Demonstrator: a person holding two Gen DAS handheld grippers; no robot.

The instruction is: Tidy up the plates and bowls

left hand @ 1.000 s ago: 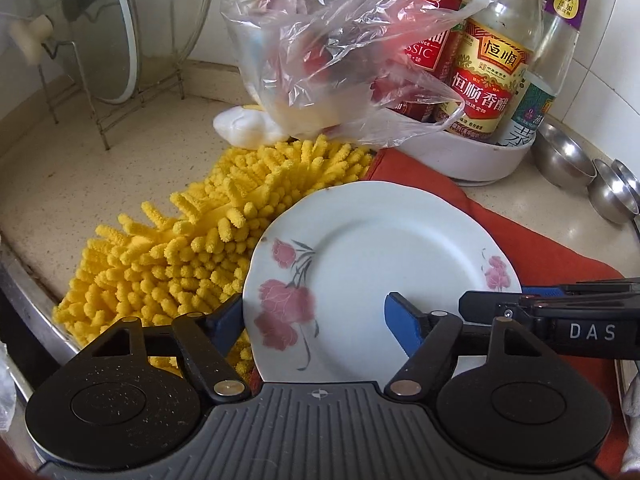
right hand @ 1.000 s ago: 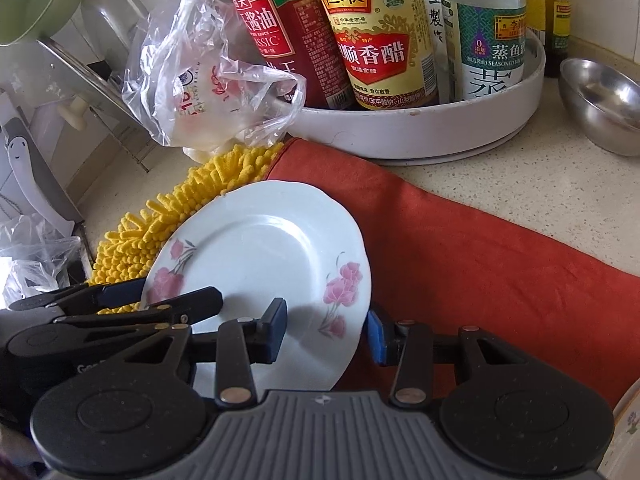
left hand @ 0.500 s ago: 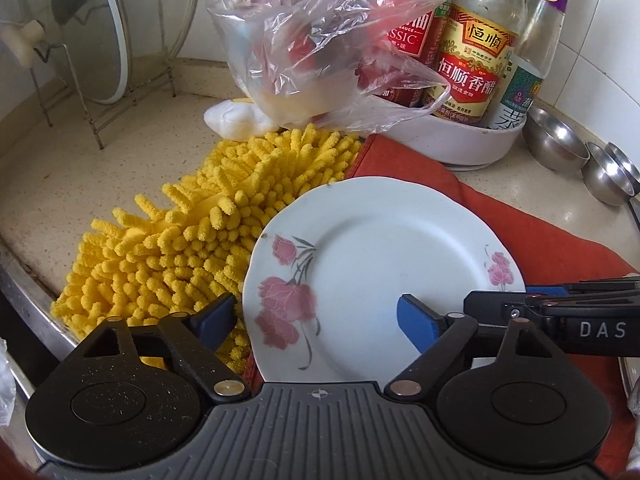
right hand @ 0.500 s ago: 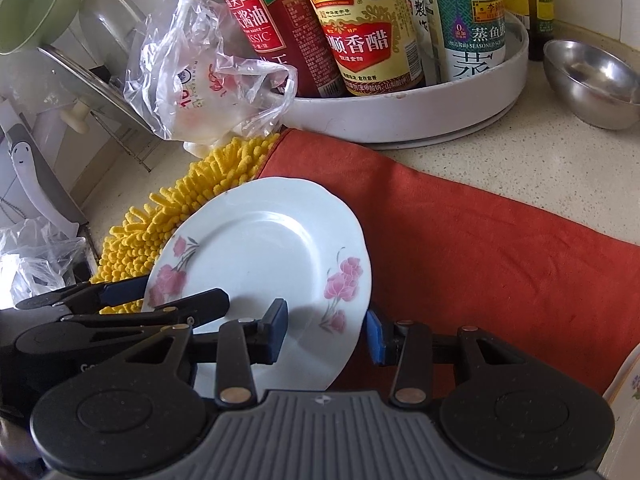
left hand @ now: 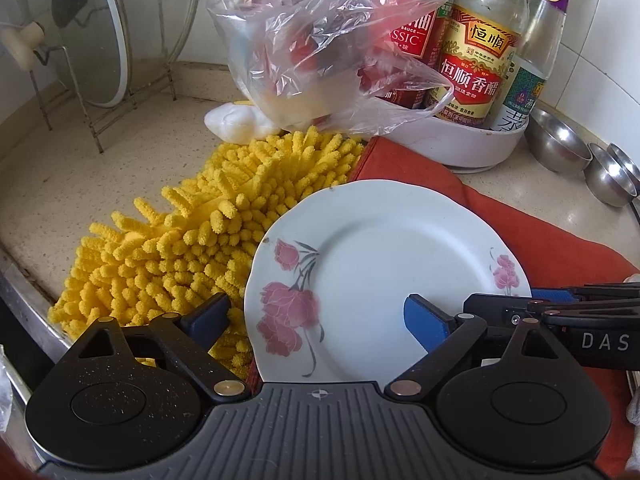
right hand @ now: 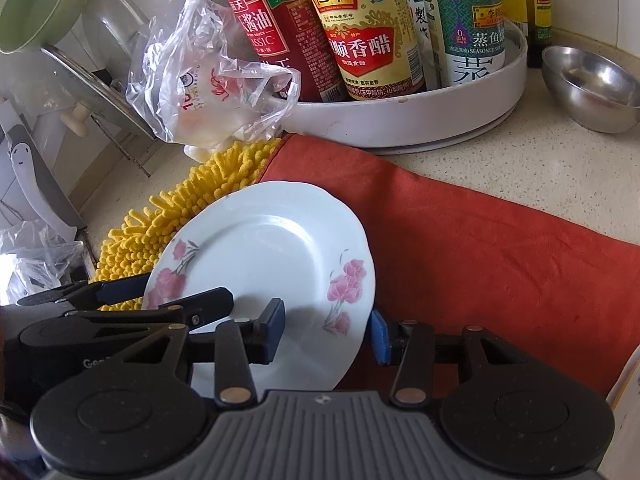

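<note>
Left wrist view shows my left gripper (left hand: 316, 316) just spread off the floral plate (left hand: 384, 272), which sits on the red cloth (right hand: 500, 256); right gripper (right hand: 328, 332) straddles its rim loosely. Steel bowls (left hand: 560, 146) wait far right.

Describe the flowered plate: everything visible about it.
The plate is white, glossy, ceramic-looking, with a gently scalloped rim and pink flower sprays on two sides. It is empty and looks clean. It rests partly on the red cloth and partly on the yellow mop pad, so it looks slightly tilted. The left gripper, whose jaws have just been opening, straddles its near left rim without pressing. The right gripper straddles its right rim; whether its pads touch is unclear.
</note>
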